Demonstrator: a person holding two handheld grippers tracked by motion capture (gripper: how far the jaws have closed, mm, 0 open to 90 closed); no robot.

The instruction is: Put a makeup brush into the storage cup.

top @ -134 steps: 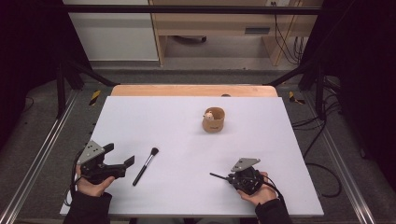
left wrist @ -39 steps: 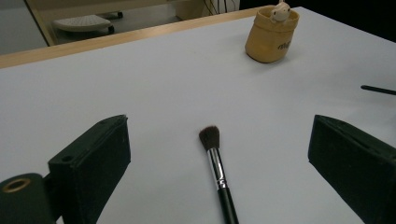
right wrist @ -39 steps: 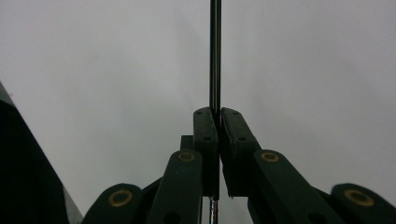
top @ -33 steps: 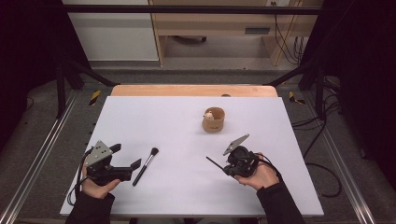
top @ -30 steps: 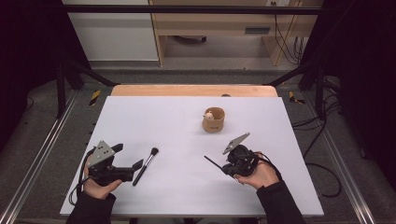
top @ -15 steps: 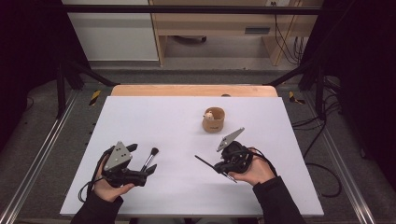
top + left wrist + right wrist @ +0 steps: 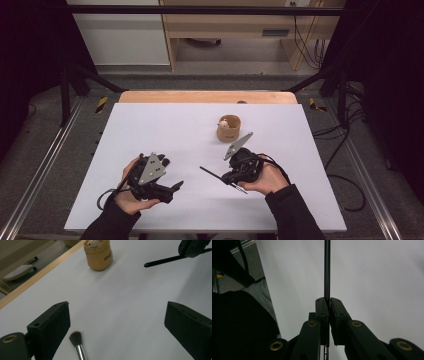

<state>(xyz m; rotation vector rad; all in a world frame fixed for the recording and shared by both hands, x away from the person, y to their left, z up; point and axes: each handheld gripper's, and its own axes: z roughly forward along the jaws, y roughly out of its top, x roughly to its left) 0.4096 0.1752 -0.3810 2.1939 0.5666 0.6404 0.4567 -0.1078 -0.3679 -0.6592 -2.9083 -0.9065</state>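
Left gripper (image 7: 172, 189): low over the near-left part of the table (image 7: 165, 120), jaws spread wide, nothing between them. In the left gripper view the two black pads (image 7: 51, 326) stand far apart over bare white surface.
Brush (image 7: 77, 345): lying flat on the table, dark bristle head pointing away, silver ferrule behind it. In the left gripper view it sits just inside the left pad, near the bottom edge, not pinched by anything. In the high view it is mostly hidden under the left hand (image 7: 131, 192).
Right gripper (image 7: 328, 306): near-centre right of the table, jaws closed tight on a thin black stick (image 7: 212, 175). The right gripper view shows the pads pressed together with the stick running straight out between them.
Stick: long, slim and dark; its free end points left toward the left gripper, lifted clear of the table. A short tail pokes out behind the right hand (image 7: 267, 180). In the left gripper view it shows at the top right, level above the surface.
Cup (image 7: 229, 128): small tan holder standing upright at the far-centre of the table, something pale inside, dark lettering on its side. Well apart from both grippers.
Table: white top, wooden strip along the far edge.
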